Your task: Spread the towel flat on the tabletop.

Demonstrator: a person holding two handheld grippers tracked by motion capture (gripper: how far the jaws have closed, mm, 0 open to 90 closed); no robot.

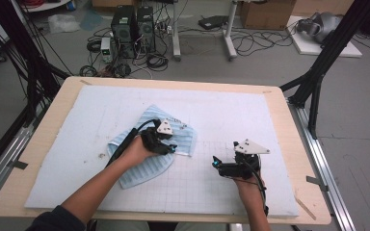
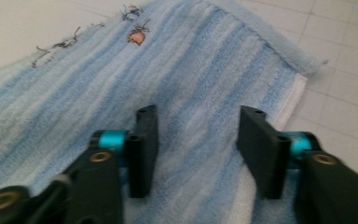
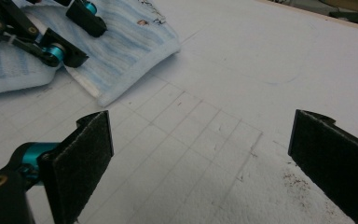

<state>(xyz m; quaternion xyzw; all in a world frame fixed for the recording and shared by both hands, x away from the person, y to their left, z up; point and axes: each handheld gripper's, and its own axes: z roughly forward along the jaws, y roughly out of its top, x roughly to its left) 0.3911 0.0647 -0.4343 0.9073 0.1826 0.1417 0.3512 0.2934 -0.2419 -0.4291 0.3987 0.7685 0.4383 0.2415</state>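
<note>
High view: 1 towel (image 1: 147, 144), blue-striped, lies crumpled/part folded at center-left of frame on white mat (image 1: 270, 120), which covers the table (image 1: 48, 130). L gripper (image 1: 169, 147) sits over the towel's right part, near its right edge; person's L hand behind it. R gripper (image 1: 218, 164) rests on bare mat at lower right-center, well apart from towel, jaws pointing left toward it.

L gripper view: jaws about half open, pads (image 2: 142, 149) either side of a strip of towel (image 2: 196, 84), low over the cloth. Can't tell if pads press the fabric; no pinched ridge seen between them, so reads as not gripping yet. Towel's white-edged corner at right of frame, dark thread bits + small orange mark at upper left.

R gripper view: jaws wide, nothing between them, just gridded mat (image 3: 223, 93). Towel (image 3: 126, 46) corner + L gripper (image 3: 74, 35) at upper left of frame.

Step (judgement): L is setting up a pinch on the towel's right part, prob. to fold or straighten it; R idle, waiting. Next move needs L to drop onto cloth and close on top layer only, near the edge, not mid-fabric, else it bunches. R likely needs to come in and hold or take the near corner.

Count: 1 towel, 1 mat, 2 grippers, 2 hands.
</note>
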